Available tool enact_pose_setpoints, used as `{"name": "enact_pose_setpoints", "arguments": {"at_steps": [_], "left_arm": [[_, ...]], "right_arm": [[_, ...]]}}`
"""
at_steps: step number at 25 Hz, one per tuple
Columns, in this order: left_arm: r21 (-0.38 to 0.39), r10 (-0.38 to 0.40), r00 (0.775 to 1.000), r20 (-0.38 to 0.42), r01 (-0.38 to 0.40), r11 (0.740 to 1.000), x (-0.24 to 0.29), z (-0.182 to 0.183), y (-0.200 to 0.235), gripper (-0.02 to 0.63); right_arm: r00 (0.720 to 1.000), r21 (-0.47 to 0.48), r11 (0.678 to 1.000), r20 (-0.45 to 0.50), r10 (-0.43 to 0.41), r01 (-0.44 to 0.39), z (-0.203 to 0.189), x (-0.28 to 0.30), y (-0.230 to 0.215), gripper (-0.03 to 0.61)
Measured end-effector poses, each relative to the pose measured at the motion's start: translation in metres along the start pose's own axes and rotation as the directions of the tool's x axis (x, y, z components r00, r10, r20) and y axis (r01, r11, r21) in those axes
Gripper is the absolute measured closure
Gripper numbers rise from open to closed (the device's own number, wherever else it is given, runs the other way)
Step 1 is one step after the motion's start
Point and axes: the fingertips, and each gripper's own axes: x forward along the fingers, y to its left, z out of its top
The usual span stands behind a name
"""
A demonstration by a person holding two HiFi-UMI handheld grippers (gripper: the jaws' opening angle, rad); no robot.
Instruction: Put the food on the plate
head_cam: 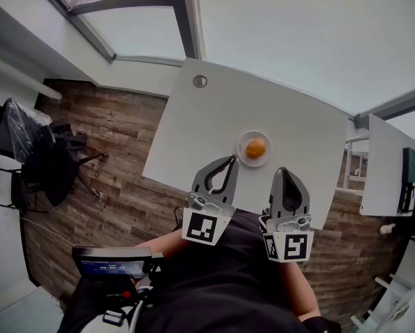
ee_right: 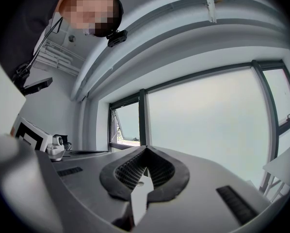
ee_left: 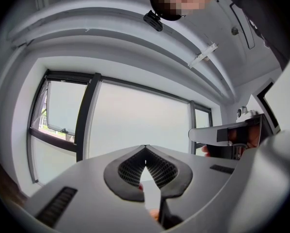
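Note:
A round orange-brown piece of food (head_cam: 256, 147) lies on a small white plate (head_cam: 242, 158) near the front edge of the white table (head_cam: 214, 116) in the head view. My left gripper (head_cam: 232, 161) is shut and empty, its tips just left of the plate's rim. My right gripper (head_cam: 282, 172) is also shut and empty, a little right of the plate and nearer to me. In the left gripper view the left gripper (ee_left: 145, 150) has its jaws together with nothing between them. The right gripper view shows the right gripper (ee_right: 146, 152) the same way. Neither gripper view shows the plate.
The table has a round cable hole (head_cam: 200, 81) at its far left. A black office chair (head_cam: 34, 148) stands on the wooden floor (head_cam: 117, 137) at left. Another white desk (head_cam: 386, 165) is at right. Both gripper views face large windows (ee_left: 135, 120).

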Motion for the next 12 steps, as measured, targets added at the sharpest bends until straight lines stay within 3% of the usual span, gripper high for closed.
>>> {"name": "enact_pose_setpoints", "arguments": {"at_steps": [12], "left_arm": [[0.019,0.007,1.000,0.001,-0.007,1.000,-0.0092,-0.0008,-0.0011,0.607]], "right_arm": [[1.000,-0.047,0.999,-0.019,0.011,-0.011,-0.0042,-0.0035,0.0109,0.581]]}}
